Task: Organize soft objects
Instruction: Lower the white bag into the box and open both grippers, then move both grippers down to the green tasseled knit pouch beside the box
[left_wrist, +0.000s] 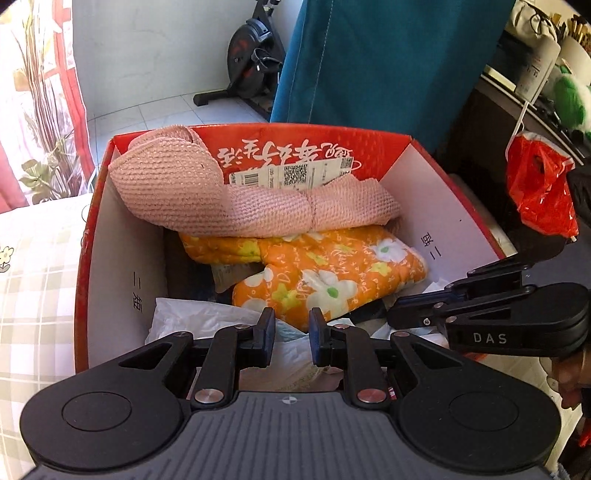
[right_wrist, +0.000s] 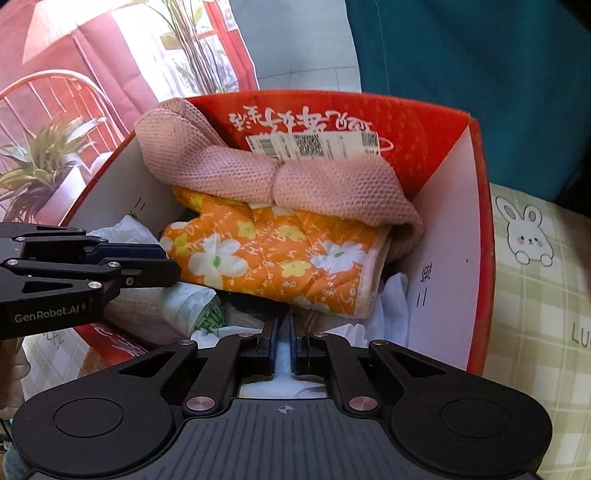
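Where checked tablecloth (right_wrist: 535, 295) lies, red box (left_wrist: 83, 258), tiled floor (left_wrist: 147, 114).

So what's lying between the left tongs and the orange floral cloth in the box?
Only crumpled white plastic under the left tongs; the orange floral cloth starts just beyond, per the left wrist view.

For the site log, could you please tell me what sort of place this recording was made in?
Most likely a lived-in home, perhaps a bedroom or spare room: an exercise bike stands on the tiled floor, red curtains hang by a window, and a bunny-print checked cloth lies beside the red box.
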